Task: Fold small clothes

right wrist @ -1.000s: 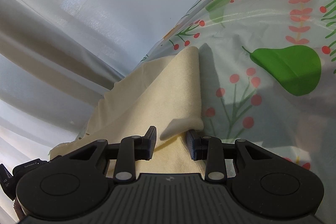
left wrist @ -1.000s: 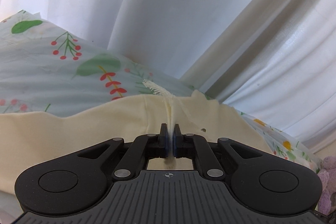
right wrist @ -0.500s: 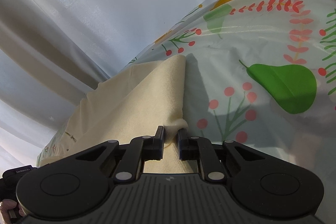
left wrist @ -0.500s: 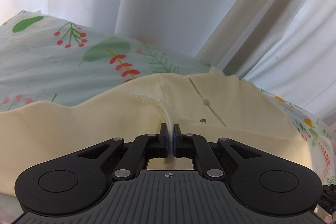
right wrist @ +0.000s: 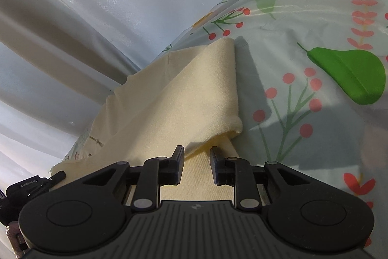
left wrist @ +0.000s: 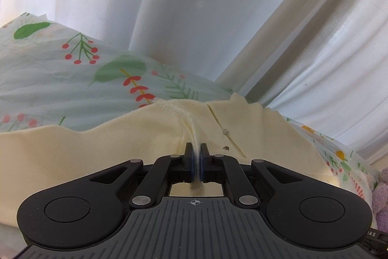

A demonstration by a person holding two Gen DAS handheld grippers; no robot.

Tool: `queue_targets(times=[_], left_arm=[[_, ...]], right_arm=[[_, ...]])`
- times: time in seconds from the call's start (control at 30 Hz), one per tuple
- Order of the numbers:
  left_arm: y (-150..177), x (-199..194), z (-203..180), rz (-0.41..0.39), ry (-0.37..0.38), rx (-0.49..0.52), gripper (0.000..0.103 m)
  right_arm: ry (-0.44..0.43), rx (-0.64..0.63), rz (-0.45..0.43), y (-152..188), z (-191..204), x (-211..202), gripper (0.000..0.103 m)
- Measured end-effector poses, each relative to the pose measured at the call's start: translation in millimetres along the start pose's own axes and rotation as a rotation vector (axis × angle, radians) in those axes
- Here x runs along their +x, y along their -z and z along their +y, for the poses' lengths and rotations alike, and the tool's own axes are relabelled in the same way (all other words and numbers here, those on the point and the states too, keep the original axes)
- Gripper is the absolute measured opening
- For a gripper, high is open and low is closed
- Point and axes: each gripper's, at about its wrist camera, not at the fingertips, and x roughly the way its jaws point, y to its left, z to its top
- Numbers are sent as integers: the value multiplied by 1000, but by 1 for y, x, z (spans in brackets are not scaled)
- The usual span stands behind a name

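A pale yellow garment (left wrist: 101, 149) lies on a floral tablecloth (left wrist: 60, 84). My left gripper (left wrist: 197, 162) is shut on a pinched fold of the garment near its frayed seam (left wrist: 169, 108); small snaps (left wrist: 226, 130) show to the right. In the right wrist view the same garment (right wrist: 184, 94) lies folded over, with a rolled edge (right wrist: 232, 130) just ahead of my right gripper (right wrist: 196, 162). That gripper is open, its jaws apart over the cloth, holding nothing.
White curtains (left wrist: 194, 4) hang close behind the table, also in the right wrist view (right wrist: 97, 4). A purple fluffy item (left wrist: 380, 193) sits at the far right. The left gripper's body (right wrist: 26, 188) shows at the lower left.
My right gripper was open, closed on the garment's rolled edge half a second ago, and is open again. My left gripper stays shut on the fold; the cloth has shifted slightly.
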Motion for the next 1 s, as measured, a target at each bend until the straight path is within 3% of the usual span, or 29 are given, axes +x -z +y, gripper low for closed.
queue_targets(times=[0.1, 0.2, 0.37, 0.53, 0.7, 0.83, 0.93, 1.0], left_arm=[[2, 6, 1, 15, -5, -10, 6], [5, 14, 0, 32, -11, 1, 6], [12, 25, -4, 53, -35, 57, 6], [18, 34, 3, 67, -74, 68, 6], [21, 34, 9, 68, -53, 59, 6], [23, 35, 8, 63, -57, 76, 6], [23, 35, 6, 59, -61, 85, 6], [23, 35, 7, 59, -61, 84, 6]], right_arm=[[29, -39, -32, -5, 6, 4, 18], [63, -86, -52, -7, 8, 9, 7], [107, -130, -138, -4, 7, 6, 7], [96, -156, -108, -6, 7, 3, 6], [51, -234, -33, -4, 13, -16, 15], [24, -323, -70, -3, 24, -38, 18], [90, -386, -131, -14, 31, -37, 38], [133, -418, -119, -24, 33, -23, 47]])
